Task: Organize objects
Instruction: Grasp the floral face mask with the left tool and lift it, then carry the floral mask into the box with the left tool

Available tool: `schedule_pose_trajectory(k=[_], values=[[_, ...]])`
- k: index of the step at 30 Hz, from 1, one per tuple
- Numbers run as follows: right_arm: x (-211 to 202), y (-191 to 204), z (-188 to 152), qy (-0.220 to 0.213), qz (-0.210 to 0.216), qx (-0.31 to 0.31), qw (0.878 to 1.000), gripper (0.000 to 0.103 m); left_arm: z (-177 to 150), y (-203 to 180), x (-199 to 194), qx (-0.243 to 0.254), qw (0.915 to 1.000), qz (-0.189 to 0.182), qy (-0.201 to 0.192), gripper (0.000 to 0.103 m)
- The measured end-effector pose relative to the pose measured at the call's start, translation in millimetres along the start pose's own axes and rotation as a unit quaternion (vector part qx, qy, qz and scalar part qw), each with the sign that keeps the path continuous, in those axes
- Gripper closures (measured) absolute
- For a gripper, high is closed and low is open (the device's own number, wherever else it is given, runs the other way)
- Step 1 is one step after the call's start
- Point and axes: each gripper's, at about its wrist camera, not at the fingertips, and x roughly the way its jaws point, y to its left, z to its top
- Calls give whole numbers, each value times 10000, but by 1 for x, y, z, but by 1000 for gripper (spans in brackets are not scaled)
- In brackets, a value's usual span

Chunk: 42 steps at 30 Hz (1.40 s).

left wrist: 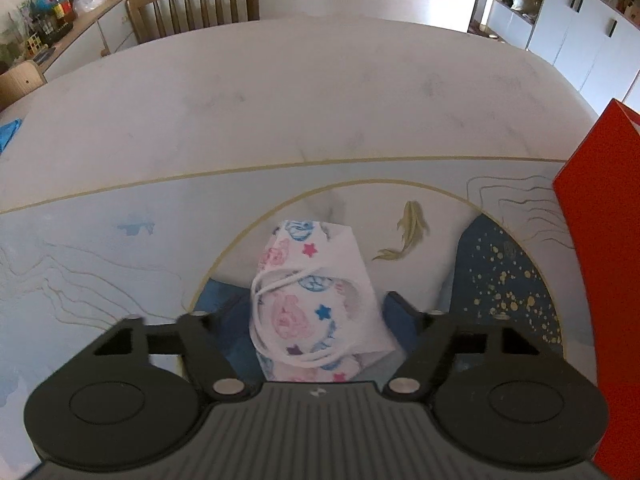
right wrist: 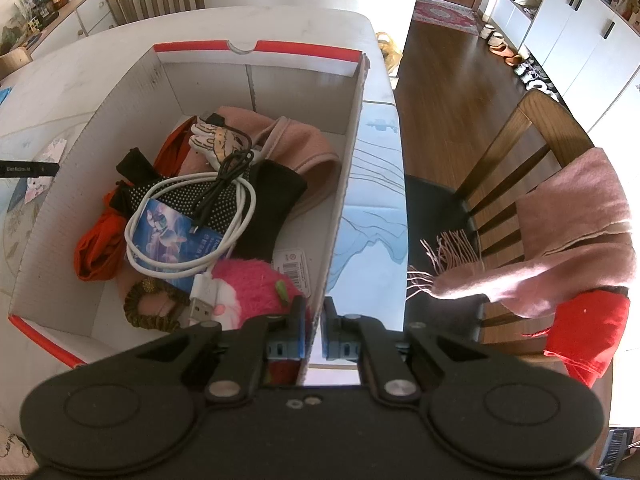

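A child's face mask [left wrist: 308, 256], white with pink and blue prints and stars, lies on the patterned table mat. My left gripper [left wrist: 316, 304] points down over it, its blue pads against the mask's two sides, and the ear loops lie loose on top. In the right wrist view, my right gripper [right wrist: 314, 308] is shut on the near end of the right wall of a red-and-white cardboard box [right wrist: 348, 152]. The box holds a white cable [right wrist: 188, 216], a black cable, a pink plush [right wrist: 252, 284], orange cloth, a black glove and pink fabric.
The box's red outer wall [left wrist: 600, 240] stands just right of the mask. A wooden chair [left wrist: 196, 0] is at the table's far side. Another chair [right wrist: 520, 152], off the table's right edge, carries a pink scarf [right wrist: 560, 232] and red cloth.
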Motion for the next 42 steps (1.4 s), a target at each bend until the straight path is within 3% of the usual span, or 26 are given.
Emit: schedule_pose_trajectory(k=[2, 4, 5, 8, 17, 25, 32, 42], values=[[0, 0, 0, 1, -2, 0, 10000, 97, 2, 0, -1, 32, 10000, -28, 6, 46], [0, 0, -1, -2, -3, -4, 10000, 97, 4, -1, -4, 100, 9999, -50, -12, 71], [0, 0, 0, -2, -1, -7, 10000, 97, 5, -2, -5, 114, 9999, -73, 8, 78], [1, 0, 0, -5, -3, -5, 10000, 97, 4, -2, -7, 133, 9998, -123, 37, 89], [-1, -1, -2, -50, 3, 4, 10000, 98, -1, -6, -36, 154, 9990, -413, -102, 92], [-2, -1, -2, -68, 18, 11, 10000, 98, -3, -36, -88, 522, 9932, -975, -360, 92], [-3, -1, -2, -80, 23, -8, 10000, 98, 0, -74, -122, 914, 9830, -1504, -516, 92], [-3, -1, -2, -105, 62, -23, 9999, 97, 4, -148, -150, 1712, 9616, -2050, -628, 92]])
